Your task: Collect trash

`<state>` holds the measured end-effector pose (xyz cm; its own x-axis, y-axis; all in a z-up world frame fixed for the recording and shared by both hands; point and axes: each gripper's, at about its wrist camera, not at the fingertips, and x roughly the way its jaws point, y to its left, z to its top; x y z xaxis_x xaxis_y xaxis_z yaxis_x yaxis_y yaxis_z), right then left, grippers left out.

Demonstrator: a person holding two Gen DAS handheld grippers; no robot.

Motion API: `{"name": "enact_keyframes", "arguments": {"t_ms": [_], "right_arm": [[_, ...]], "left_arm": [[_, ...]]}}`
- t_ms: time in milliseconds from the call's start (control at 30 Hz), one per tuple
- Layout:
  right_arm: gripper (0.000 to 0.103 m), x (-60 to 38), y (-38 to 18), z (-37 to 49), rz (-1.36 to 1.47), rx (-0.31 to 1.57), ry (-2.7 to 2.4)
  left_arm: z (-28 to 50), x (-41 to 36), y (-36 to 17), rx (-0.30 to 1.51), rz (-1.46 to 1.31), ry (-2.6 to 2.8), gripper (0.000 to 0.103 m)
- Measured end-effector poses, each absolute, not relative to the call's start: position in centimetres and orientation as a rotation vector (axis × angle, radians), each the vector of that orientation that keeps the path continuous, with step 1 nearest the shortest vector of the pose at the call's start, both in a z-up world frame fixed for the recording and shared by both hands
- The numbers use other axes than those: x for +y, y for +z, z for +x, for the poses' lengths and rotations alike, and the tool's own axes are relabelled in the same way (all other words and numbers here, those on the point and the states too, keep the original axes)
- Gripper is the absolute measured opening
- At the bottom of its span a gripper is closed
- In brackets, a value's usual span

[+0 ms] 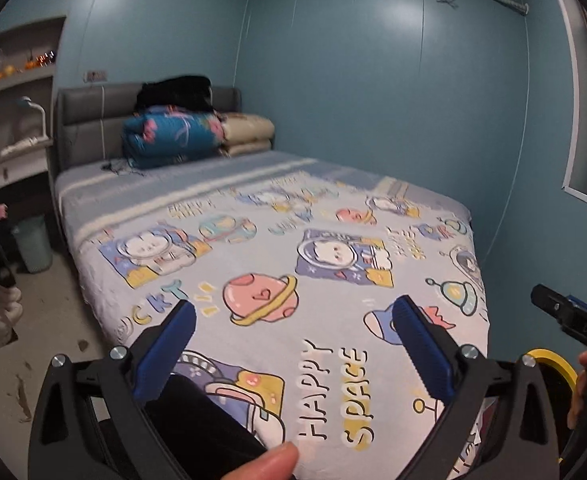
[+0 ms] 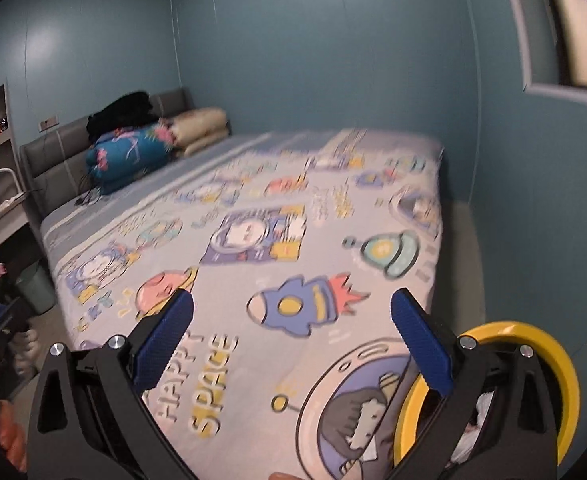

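Two tools, left tool (image 1: pixel 293 320) and right tool (image 2: pixel 291 316), spread wide, holding nothing, above cartoon-print bed (image 1: pixel 253 240).
Risk: yellow-rimmed round bin (image 2: pixel 533 344) beside bed; blur could cause a misjudged reach.

Both fisheye views look from the foot of the bed (image 1: pixel 293 240) toward the grey headboard (image 1: pixel 93 120), each from just above its own tool's blue fingers at the frame's bottom. The left wrist view faces straight up the bed; the right wrist view stands further right, tilted, showing the yellow-rimmed bin (image 2: pixel 533 360) at lower right. Both share the printed bedspread (image 2: pixel 273 240), folded quilts (image 2: pixel 133 156) and blue walls.
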<state>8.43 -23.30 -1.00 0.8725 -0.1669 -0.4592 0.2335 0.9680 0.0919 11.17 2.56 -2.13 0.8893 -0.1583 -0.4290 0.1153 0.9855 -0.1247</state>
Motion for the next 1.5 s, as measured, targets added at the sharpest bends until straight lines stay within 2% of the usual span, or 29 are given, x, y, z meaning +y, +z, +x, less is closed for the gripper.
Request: {"name": "enact_keyframes", "arguments": {"t_ms": [167,567,1500], "right_arm": [[0.095,-21.8,-0.6,6.3,0.132,0.371,-0.242],[0.095,-20.8,-1.8,3.4,0.088,0.335,-0.337],[0.095,-20.4,-2.4,2.9,0.116,0.336,-0.344]], "left_arm": [[8.0,2.3,-0.2,0.377,-0.100,-0.125,0.095],[3.6,1.1,0.4,0.314,-0.109,-0.112,0.095],[2.9,0.6,0.1,0.331,-0.092,-0.105,0.095]]}}
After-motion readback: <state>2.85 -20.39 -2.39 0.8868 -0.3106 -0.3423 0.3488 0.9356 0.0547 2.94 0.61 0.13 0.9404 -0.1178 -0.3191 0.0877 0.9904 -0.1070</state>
